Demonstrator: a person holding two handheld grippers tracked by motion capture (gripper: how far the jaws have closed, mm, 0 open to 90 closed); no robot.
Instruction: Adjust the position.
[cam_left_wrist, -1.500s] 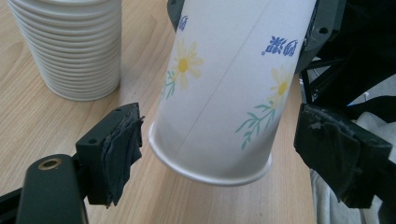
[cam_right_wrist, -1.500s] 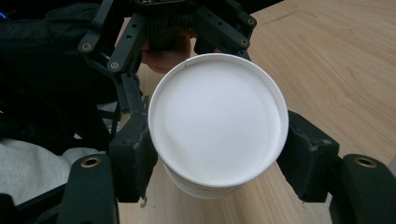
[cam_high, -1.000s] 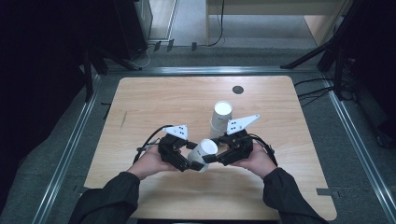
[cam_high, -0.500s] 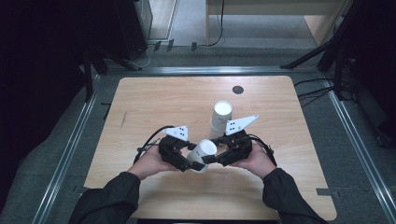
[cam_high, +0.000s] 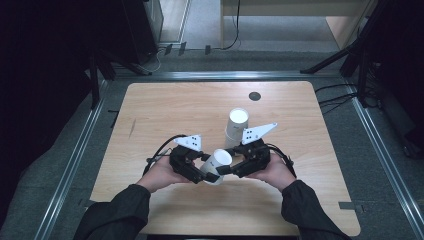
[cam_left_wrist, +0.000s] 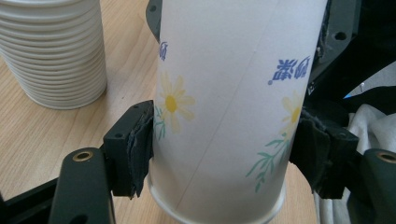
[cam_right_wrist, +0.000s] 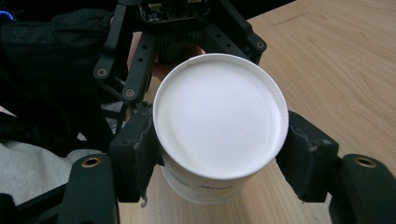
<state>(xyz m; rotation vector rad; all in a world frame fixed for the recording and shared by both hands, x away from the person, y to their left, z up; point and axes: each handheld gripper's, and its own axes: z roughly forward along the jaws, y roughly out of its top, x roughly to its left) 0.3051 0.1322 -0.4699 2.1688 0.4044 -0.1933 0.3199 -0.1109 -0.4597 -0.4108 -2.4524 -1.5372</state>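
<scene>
My left gripper (cam_high: 200, 172) fingers just closed on the paper cup (cam_high: 218, 165); my right gripper (cam_high: 231, 169) holds it too (cup stack (cam_high: 236, 127) at one o'clock). Now I can pull.

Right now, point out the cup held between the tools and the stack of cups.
held cup (cam_left_wrist: 224, 107): left gripper view, printed side wall.
stack of cups (cam_left_wrist: 53, 51): left gripper view, ribbed rims.
stack of cups (cam_high: 236, 125): high view, upper wall.

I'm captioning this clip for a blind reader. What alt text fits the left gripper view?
A white paper cup printed with daisies is pinched between the left gripper's two black padded fingers, just above a wooden table. A stack of white cups stands upside down at upper left.
</scene>
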